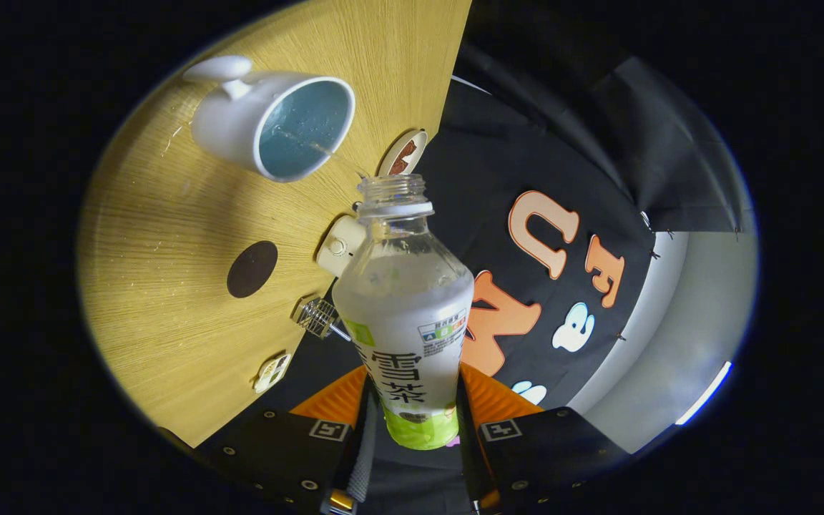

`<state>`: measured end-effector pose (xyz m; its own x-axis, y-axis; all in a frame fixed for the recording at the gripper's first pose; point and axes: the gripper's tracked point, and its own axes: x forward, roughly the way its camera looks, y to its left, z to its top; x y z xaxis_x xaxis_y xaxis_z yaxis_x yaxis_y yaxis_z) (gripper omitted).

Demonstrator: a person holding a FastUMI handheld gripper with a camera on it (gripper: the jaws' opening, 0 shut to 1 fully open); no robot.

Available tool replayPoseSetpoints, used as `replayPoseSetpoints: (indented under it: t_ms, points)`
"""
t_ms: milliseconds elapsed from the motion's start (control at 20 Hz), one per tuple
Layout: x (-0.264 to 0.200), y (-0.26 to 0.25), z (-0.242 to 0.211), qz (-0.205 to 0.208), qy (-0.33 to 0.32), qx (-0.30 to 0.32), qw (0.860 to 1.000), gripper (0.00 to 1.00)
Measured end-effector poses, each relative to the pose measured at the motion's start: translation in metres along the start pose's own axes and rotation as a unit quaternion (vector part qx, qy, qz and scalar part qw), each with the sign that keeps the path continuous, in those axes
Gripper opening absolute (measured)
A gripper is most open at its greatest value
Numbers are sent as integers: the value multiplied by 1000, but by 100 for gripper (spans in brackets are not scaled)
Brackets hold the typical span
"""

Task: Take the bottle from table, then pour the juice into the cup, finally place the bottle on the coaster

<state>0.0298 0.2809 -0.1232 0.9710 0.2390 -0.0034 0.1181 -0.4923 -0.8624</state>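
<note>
A clear plastic bottle with a white-and-green label and no cap sits between my fingers, and the gripper is shut on its lower body. Cloudy pale juice fills most of it. The bottle is tipped over relative to the wooden table, its open mouth pointing toward a white cup with a blue inside, which lies beyond and to the left of the mouth. A thin pale streak crosses the cup's interior. A dark round coaster lies on the table between the cup and my fingers.
A second round coaster with a brown pattern sits at the table's edge just past the bottle mouth. A small white round-topped object, a little wire piece and a small white tag-like item line that edge. Black cloth wall beyond.
</note>
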Motion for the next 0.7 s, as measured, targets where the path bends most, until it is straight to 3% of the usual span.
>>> replayPoseSetpoints:
  t_ms: [500, 700]
  points:
    - [-5, 8, 4, 9, -10, 5, 1000, 52]
    - [-5, 16, 6, 18, -14, 49, 999, 52]
